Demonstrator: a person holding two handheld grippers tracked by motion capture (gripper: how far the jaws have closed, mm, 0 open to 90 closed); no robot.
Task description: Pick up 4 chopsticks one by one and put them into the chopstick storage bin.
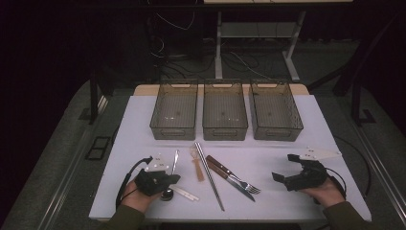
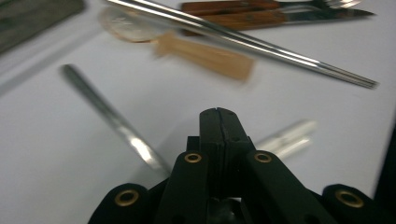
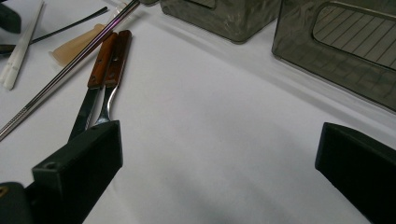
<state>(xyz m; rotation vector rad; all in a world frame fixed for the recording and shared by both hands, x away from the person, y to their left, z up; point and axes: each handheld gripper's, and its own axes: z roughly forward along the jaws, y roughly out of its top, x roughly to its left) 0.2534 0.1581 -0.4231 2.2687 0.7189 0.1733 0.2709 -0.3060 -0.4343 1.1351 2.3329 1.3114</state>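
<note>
The white table is carrying three grey bins at the far edge. The right gripper is waiting near right, jaws standing wide and empty. The left gripper, jaws pressed together on nothing, is hovering over the metal spoon lying near left; it is likely stiff, light and slippery, best pinched mid-handle.

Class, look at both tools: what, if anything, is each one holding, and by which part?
Nothing is held. The left tool has its jaws shut together with nothing between them, above the metal spoon. The right tool is open over bare table.
</note>
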